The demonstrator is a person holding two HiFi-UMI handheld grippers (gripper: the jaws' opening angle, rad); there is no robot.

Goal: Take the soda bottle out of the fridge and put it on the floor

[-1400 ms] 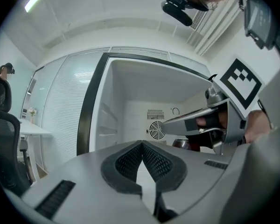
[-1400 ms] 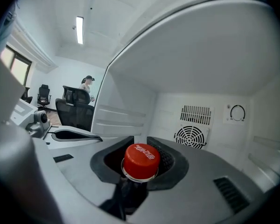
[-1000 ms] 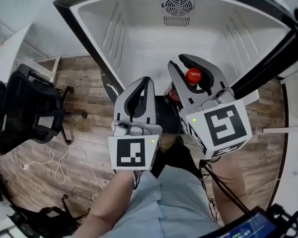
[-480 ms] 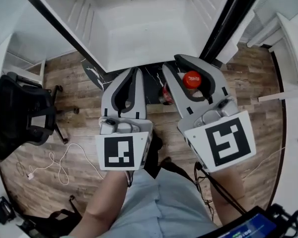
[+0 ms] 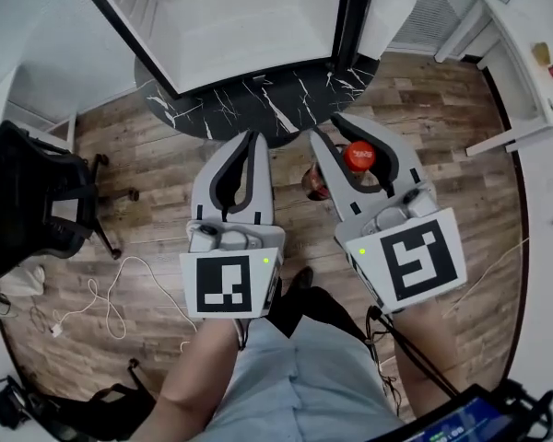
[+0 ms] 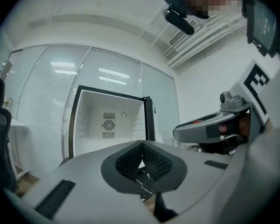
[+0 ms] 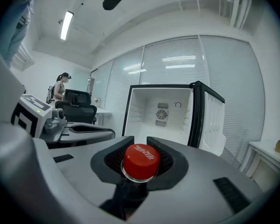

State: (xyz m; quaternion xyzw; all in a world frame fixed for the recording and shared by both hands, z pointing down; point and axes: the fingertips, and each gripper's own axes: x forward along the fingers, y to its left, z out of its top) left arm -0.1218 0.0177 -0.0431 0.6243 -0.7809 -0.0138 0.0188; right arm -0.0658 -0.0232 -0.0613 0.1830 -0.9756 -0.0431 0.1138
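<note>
**A:** Which way does the soda bottle lie from your jaws?

**B:** It's in my right gripper. The jaws are closed on its neck just under the red cap. The bottle hangs upright with its long axis vertical and its body below the jaws, toward the floor. It's outside the fridge, over the boards near the dark slab under the fridge.

**A:** And your other hand?

**B:** My left gripper sits just beside the right one, its jaws closed together on nothing. I judge this is the right hand's job alone. It should go straight down, keeping the bottle plumb so the base lands flat.
</note>
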